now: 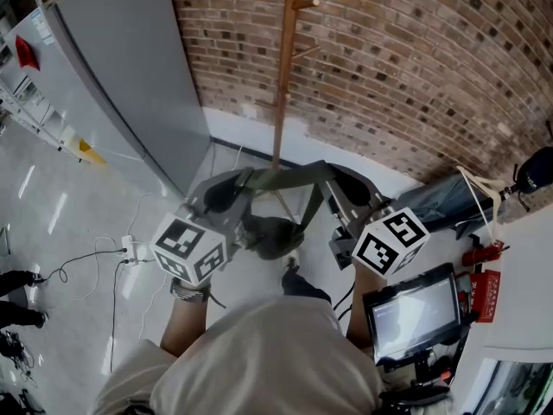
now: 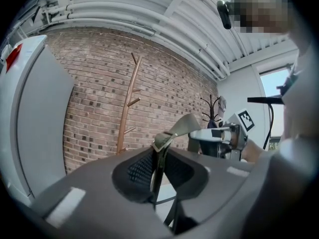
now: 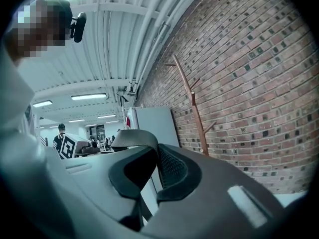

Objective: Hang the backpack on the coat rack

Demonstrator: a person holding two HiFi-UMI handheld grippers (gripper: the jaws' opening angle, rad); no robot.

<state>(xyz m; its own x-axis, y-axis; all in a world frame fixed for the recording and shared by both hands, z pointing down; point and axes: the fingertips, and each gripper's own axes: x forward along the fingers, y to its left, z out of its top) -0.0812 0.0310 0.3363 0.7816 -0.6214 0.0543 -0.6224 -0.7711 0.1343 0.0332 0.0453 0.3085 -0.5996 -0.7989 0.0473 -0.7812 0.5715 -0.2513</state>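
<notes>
The backpack (image 1: 272,236) was slung low between both hands. Its strap (image 1: 285,177) was pinched tight in the narrow fingers of the left gripper (image 1: 226,193) and right gripper (image 1: 350,199) and stretched crosswise. The coat rack (image 1: 285,67) was found dead ahead, about equally near both, with its pegs (image 1: 304,3) higher up.

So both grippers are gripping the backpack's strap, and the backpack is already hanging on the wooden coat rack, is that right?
Not quite. The left gripper and right gripper do grip the strap, but the backpack is not on the coat rack yet: the head view shows it hanging between them, short of the rack.
</notes>
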